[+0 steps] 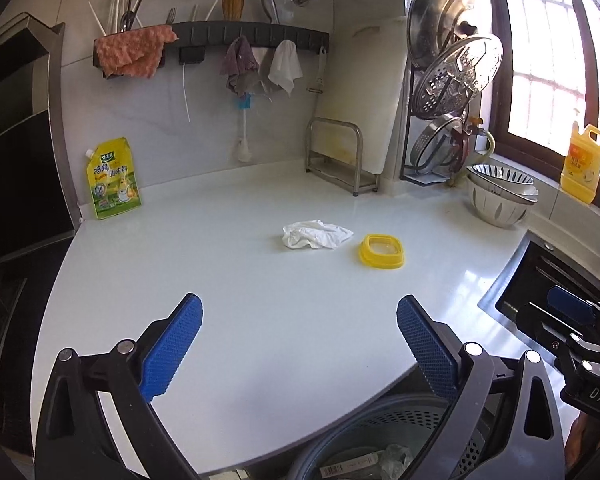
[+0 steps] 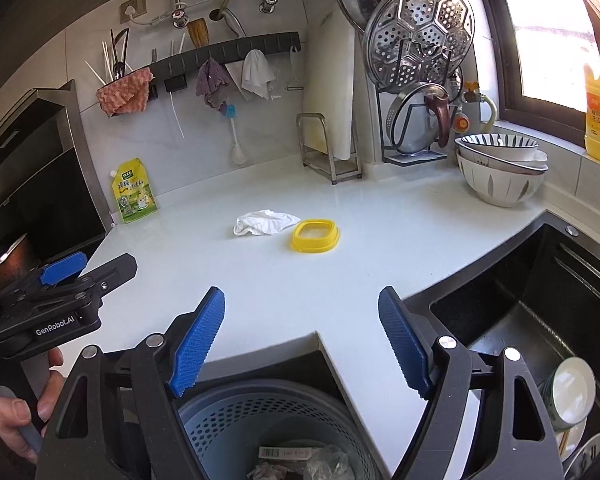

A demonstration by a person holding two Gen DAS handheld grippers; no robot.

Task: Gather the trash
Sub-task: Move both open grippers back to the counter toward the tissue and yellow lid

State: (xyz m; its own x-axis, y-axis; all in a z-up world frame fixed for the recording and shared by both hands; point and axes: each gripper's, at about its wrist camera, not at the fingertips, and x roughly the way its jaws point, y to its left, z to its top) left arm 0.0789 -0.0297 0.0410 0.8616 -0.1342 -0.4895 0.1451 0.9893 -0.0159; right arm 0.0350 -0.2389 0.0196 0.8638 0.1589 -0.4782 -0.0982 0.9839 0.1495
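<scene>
A crumpled white tissue (image 1: 315, 234) lies in the middle of the white counter (image 1: 220, 280), with a yellow plastic lid (image 1: 381, 256) just right of it. Both also show in the right wrist view, the tissue (image 2: 265, 222) and the lid (image 2: 315, 236). My left gripper (image 1: 299, 320) is open and empty, hovering over the counter's near edge. My right gripper (image 2: 301, 312) is open and empty, above a blue-grey perforated trash bin (image 2: 236, 420) that holds wrappers. The bin also shows in the left wrist view (image 1: 380, 432).
A yellow-green seasoning pouch (image 1: 113, 180) leans on the back wall. Stacked bowls (image 2: 500, 172) stand at the right, by a lid rack (image 2: 416, 80) and a cutting-board stand (image 2: 328, 152). A black sink (image 2: 540, 320) with dishes lies right. A yellow detergent bottle (image 1: 582, 170) stands on the sill.
</scene>
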